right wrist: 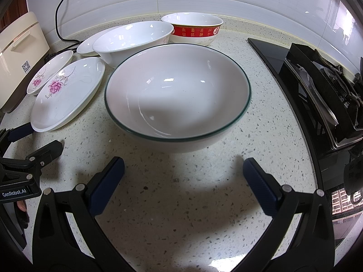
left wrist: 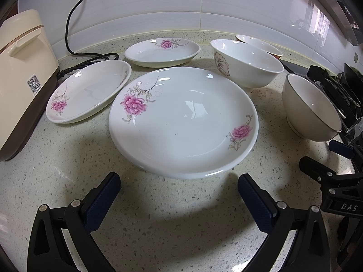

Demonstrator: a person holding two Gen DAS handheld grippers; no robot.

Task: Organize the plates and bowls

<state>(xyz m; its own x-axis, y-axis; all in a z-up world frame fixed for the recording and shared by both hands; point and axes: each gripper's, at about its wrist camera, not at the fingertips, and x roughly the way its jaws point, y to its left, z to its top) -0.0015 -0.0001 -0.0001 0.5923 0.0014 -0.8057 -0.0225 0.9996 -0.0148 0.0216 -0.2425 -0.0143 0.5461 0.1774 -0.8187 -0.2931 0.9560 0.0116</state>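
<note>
On the speckled tabletop (left wrist: 68,170), plates and bowls sit apart.
Left gripper (left wrist: 179,185) gapes wide, empty, large floral plate (left wrist: 181,122) at 12 o'clock; right gripper (right wrist: 183,170) likewise before green-rimmed bowl (right wrist: 179,95).

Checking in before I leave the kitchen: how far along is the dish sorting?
Nothing looks done: three flowered plates, the nearest, lie singly, unstacked. In hand: nothing; the left tool faces that plate open, and the right tool faces the green-rimmed bowl open. Left: all stacking, including the red-banded bowl.

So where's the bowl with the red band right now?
In the right wrist view, the red-banded bowl sits at the back of the counter by the wall, just behind the plain white bowl.
</note>
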